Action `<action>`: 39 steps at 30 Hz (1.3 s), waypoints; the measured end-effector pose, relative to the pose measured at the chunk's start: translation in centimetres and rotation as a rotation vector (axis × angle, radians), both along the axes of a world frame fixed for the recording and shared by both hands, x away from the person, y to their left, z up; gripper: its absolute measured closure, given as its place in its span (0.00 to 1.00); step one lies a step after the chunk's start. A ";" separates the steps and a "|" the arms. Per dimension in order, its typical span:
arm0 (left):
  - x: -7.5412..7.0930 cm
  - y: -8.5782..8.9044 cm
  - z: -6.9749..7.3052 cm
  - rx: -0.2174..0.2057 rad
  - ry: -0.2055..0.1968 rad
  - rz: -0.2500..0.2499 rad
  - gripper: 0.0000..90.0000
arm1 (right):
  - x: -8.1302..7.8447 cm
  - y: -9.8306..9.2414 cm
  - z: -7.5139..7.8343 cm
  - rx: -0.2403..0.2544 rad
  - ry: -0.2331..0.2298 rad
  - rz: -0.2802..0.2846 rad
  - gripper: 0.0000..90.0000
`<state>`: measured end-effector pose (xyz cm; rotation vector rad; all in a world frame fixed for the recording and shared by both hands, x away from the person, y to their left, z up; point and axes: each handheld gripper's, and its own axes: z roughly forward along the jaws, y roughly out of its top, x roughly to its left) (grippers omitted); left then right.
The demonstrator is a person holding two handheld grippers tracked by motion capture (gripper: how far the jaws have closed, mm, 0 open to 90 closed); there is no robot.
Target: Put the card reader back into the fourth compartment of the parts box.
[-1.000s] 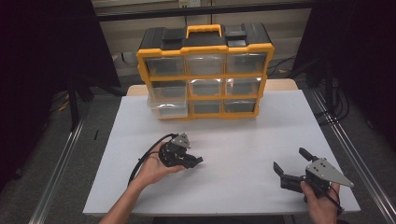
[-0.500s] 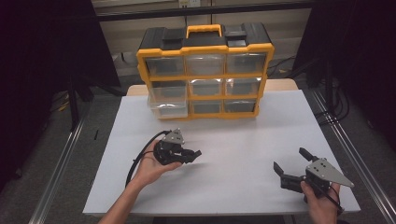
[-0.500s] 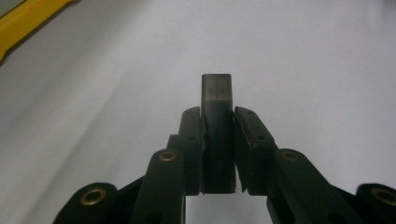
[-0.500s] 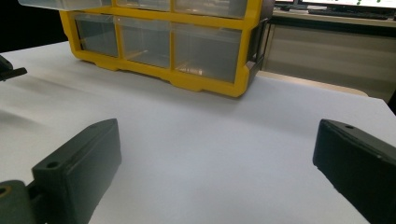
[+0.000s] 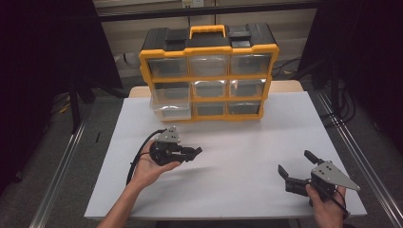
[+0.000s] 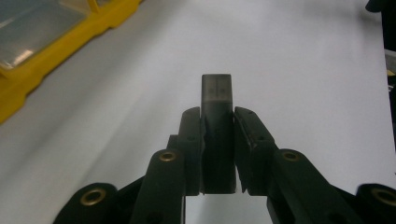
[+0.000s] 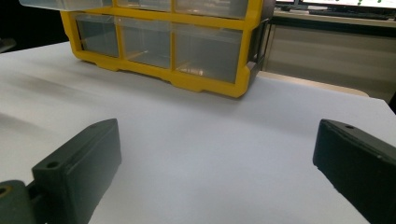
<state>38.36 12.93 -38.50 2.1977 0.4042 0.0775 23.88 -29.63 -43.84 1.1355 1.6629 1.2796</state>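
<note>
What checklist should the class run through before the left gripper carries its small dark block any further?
1. Grip: left gripper is shut on the small dark block, which stands straight between the jaws. Ok.
2. Clearance: left gripper is lifted off the white table, its shadow below it. Ok.
3. Drawer: one clear drawer at the lower left of the yellow organizer is pulled partly out. Ok.
4. Drawer contents: cannot tell.
5. Right gripper sits apart near the table's right front, jaws open, nothing between them. Ok.
6. Path between left gripper and organizer: bare table. Ok.
</note>
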 end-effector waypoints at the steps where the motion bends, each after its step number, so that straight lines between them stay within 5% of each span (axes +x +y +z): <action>1: -0.1 0.2 0.2 -0.012 -0.009 0.010 0.82 | 0.0 0.0 0.0 0.000 0.000 0.000 0.01; 13: -0.1 1.8 1.9 -0.079 -0.037 0.057 0.82 | 0.0 0.0 0.0 -0.004 0.000 -0.003 0.01; 16: -0.2 1.8 2.2 -0.057 -0.057 0.051 0.82 | 0.0 0.0 0.0 -0.003 0.001 -0.003 0.01; 39: -1.0 2.6 4.8 -0.130 -0.147 0.073 0.82 | 0.0 0.0 0.0 0.003 -0.007 0.003 0.01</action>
